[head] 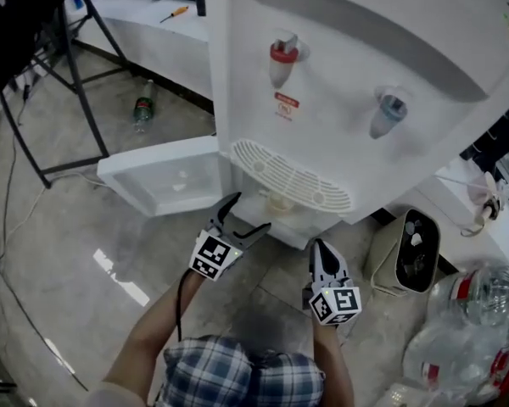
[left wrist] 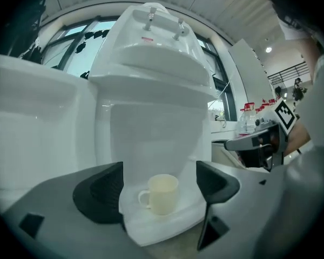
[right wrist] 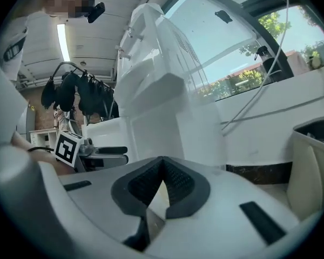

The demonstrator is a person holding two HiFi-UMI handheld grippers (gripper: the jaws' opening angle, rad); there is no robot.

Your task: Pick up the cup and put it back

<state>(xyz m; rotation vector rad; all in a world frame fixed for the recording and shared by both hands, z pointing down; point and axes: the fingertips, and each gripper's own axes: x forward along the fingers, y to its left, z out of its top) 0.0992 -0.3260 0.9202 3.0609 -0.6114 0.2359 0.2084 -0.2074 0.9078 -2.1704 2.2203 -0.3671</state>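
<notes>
Judging by the scene, the task is only starting: the left gripper (head: 248, 214) is hovering with jaws wide apart, framing the untouched cup (left wrist: 162, 194) sitting on the water dispenser's (head: 365, 41) low ledge (left wrist: 151, 231), while the right gripper (head: 325, 257) is idling pressed together, empty.

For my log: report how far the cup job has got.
Done: nothing; the cup stands untouched on the dispenser's white ledge. In hand: the left gripper, open, lines its jaws up on the cup, short of it; the right gripper is shut and empty. Left: grasp, lift, set back.
</notes>
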